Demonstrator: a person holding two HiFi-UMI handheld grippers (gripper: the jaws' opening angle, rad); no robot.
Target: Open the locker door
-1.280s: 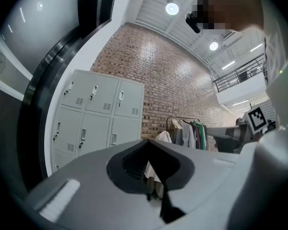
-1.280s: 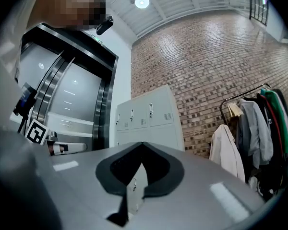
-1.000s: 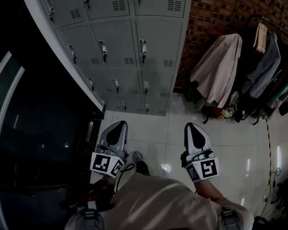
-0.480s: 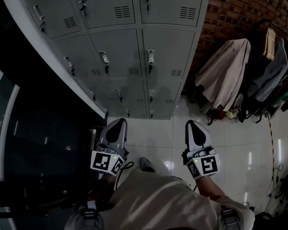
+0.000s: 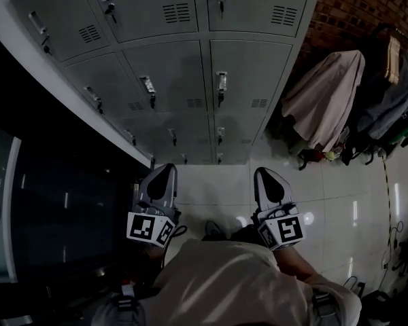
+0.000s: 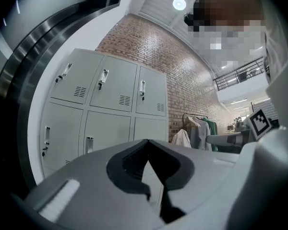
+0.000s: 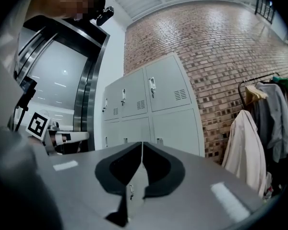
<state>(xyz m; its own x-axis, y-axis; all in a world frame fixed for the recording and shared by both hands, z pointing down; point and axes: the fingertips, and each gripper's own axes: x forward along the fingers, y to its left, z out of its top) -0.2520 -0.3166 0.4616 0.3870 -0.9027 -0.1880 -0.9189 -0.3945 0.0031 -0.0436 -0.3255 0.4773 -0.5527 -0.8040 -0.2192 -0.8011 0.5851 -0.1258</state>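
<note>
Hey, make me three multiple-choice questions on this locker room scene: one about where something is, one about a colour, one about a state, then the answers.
1. Relative to the bank of metal lockers, the black clothes rack of hanging coats stands, in the head view: A left; B right; C on top.
2. The locker doors are: A pale grey; B blue; C yellow.
3. The left gripper and right gripper are: A wide open; B shut, empty; C shut on a handle.
Answers: B, beside the red-brown brick wall at right; A, every door is pale grey; B, each pair of jaws meets, nothing between.
</note>
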